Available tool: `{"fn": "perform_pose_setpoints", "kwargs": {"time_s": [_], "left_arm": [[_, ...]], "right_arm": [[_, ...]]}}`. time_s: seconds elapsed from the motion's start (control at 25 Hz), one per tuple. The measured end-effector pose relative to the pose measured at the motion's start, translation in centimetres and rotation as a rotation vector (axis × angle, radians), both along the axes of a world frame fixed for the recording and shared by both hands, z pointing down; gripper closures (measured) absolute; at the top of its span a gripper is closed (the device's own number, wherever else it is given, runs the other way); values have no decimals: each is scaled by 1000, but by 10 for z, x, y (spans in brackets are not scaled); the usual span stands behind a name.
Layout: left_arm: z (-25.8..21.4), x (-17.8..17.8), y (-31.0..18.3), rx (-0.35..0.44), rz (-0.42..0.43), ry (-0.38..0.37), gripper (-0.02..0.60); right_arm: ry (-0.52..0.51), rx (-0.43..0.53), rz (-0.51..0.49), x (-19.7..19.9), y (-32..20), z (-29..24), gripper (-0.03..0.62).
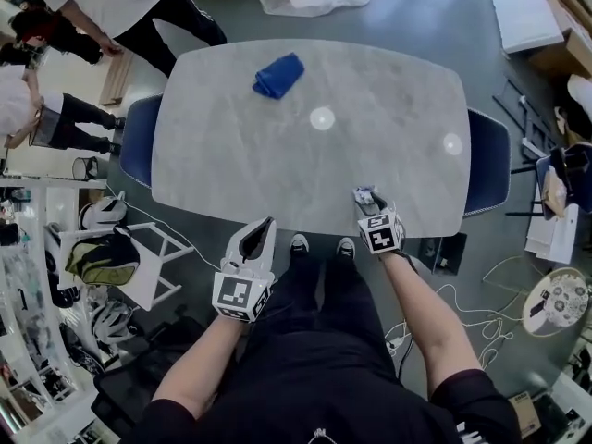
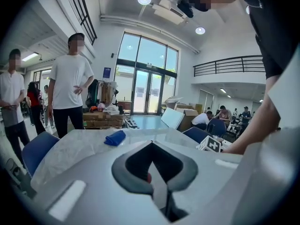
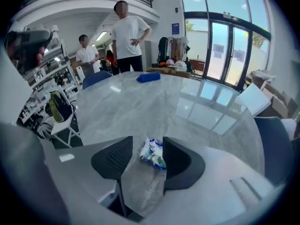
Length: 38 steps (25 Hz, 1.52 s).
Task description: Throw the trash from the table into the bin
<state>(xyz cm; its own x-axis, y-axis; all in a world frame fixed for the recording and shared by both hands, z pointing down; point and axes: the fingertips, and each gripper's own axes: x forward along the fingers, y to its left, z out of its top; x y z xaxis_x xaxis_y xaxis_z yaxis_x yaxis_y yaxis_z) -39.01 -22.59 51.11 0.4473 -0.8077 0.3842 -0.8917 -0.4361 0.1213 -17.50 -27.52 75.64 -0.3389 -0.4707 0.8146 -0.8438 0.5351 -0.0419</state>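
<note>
Right gripper [image 3: 147, 146] spread around crumpled wrapper [image 3: 153, 154] at worktop's [image 1: 305, 155] five o'clock edge; probably light, crushable: pinch mid-body. Left gripper [image 2: 151, 144] pressed together.

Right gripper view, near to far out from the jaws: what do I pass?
First the crumpled wrapper between the open jaws → bare table top → blue cloth → standing person in a white shirt.

Grey floor [image 1: 416, 7], blue chairs [image 1: 486, 160] (two), tall windows [image 2: 145, 69]
</note>
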Motion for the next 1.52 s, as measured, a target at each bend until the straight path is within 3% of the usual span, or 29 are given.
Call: {"fn": "perform_pose_setpoints", "kwargs": {"time_s": [0.36,0.72,1.08,1.52], "left_arm": [[10,-21,14,-30,-34,-4,580],[5,-36,23,-28,-44,-1,580],[-9,-27,2,7,-24,23,580],[-61,8,-39,122,52,82,580]], "right_arm": [[200,-23,-31,1,2,57,375],[237,2,-28,-10,5,58,540],[65,60,74,-8,2,-12,548],[-229,271,214,-10,-2,-191,547]]}}
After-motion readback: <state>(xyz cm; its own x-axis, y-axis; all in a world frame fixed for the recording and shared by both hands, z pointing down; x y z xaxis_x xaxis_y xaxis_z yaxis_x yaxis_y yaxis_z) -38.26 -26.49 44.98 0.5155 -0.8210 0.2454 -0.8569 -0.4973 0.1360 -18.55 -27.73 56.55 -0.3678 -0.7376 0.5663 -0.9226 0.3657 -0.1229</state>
